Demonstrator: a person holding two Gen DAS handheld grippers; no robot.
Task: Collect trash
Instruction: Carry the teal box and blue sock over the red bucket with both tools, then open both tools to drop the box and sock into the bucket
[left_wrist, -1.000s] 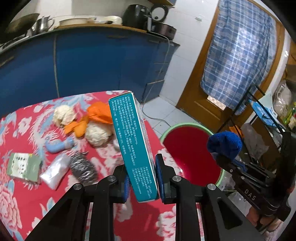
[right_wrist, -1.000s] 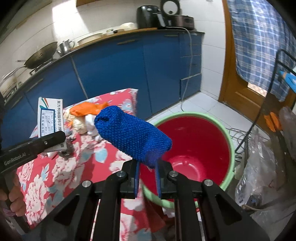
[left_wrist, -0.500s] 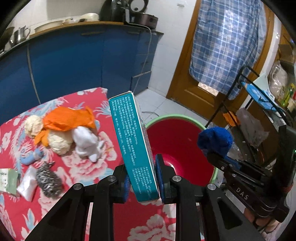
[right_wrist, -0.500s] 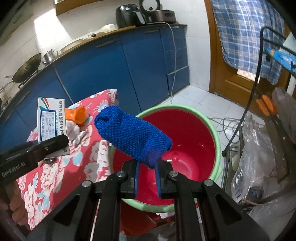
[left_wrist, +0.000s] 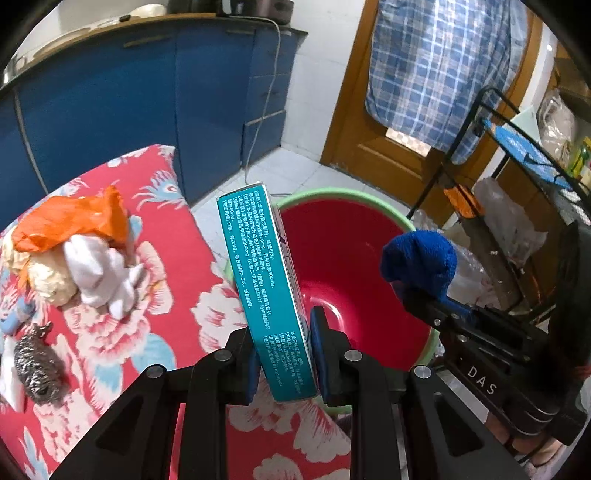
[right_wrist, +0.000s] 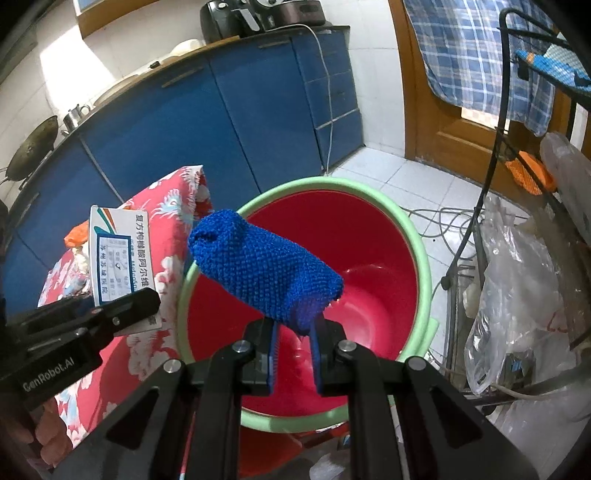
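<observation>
My left gripper (left_wrist: 284, 360) is shut on a teal medicine box (left_wrist: 264, 288), held upright at the table's edge beside a red basin with a green rim (left_wrist: 343, 280). My right gripper (right_wrist: 293, 356) is shut on a blue knitted cloth (right_wrist: 264, 275) and holds it over the same basin (right_wrist: 369, 258). The cloth (left_wrist: 419, 262) and right gripper (left_wrist: 417, 299) show in the left wrist view; the box (right_wrist: 120, 258) and left gripper (right_wrist: 146, 306) show in the right wrist view.
On the red floral tablecloth (left_wrist: 177, 317) lie an orange bag (left_wrist: 70, 221), white crumpled paper (left_wrist: 101, 273) and a steel scourer (left_wrist: 35, 365). Blue cabinets (right_wrist: 184, 125) stand behind. A black wire rack with plastic bags (right_wrist: 517, 277) stands right of the basin.
Both grippers have moved right, toward the basin, carrying the box and the cloth. The basin now fills more of both views and the table trash has slid left.
</observation>
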